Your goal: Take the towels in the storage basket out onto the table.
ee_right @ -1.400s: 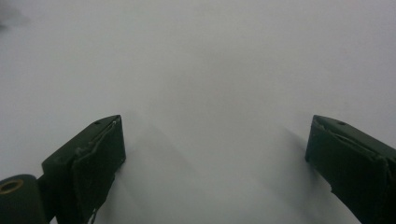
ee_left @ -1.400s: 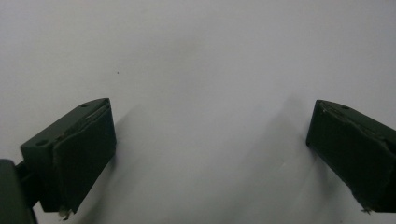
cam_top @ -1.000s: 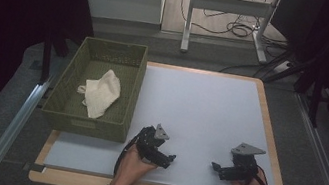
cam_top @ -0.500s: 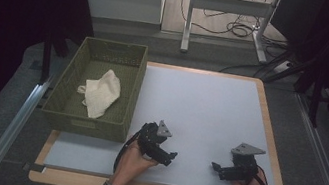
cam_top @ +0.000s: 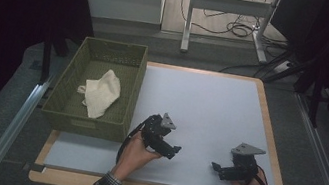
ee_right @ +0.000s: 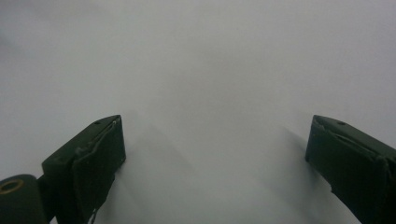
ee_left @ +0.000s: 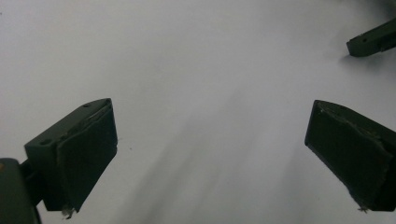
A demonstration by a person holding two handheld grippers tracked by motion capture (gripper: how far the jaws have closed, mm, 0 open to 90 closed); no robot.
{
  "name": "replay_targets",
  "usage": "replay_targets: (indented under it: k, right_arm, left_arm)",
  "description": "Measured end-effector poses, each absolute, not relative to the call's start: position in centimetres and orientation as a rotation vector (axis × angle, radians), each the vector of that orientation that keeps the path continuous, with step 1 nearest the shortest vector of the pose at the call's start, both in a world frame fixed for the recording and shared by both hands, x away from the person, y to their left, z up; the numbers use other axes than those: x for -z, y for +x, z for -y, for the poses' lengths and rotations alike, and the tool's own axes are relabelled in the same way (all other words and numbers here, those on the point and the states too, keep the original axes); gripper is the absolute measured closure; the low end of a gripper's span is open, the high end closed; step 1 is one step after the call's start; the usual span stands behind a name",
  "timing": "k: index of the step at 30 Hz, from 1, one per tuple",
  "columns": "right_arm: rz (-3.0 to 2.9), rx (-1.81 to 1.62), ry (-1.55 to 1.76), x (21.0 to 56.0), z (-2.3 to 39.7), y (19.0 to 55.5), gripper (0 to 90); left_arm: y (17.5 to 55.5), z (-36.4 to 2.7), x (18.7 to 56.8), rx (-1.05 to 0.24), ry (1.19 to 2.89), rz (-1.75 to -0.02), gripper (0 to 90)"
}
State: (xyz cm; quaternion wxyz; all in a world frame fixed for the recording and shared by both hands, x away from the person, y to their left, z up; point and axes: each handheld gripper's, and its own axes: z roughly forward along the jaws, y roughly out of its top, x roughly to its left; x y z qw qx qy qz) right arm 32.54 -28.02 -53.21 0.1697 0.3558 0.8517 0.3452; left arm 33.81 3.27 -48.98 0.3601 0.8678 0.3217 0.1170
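Observation:
On the white mat (cam_top: 211, 105) near the table's front edge, a hand holds my left gripper (cam_top: 172, 149), its jaws pointing right toward the other hand. In the left gripper view that gripper (ee_left: 210, 158) is open, its jaws wide apart over bare mat, and a jaw tip of the other gripper (ee_left: 373, 39) shows at the top right. My right gripper (cam_top: 215, 168) sits at the front right with its jaws pointing left. In its own view the right gripper (ee_right: 215, 163) is open with nothing between its pads.
An olive woven basket (cam_top: 135, 87) stands at the table's left edge with a crumpled cream cloth (cam_top: 101, 93) lying inside. A wooden border (cam_top: 268, 125) frames the mat. Desk legs and cables (cam_top: 234, 28) lie on the floor beyond the table.
The left hand has carried its gripper slightly away from the front edge. The right gripper has stayed where it was.

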Motion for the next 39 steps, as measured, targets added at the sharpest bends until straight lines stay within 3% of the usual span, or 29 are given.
replay_targets:
  k: [23, 39]
  right_arm:
    - [-2.421, -0.981, 1.012, 53.2, 28.0, 32.5, 4.9]
    - [-2.42, -0.982, 1.011, 53.2, 28.0, 32.5, 4.9]
  left_arm:
    - [36.7, -3.4, 45.2, -0.292, 2.243, -0.828, 2.3]
    - [39.3, -4.3, 42.0, -0.358, 2.284, -0.833, 2.1]
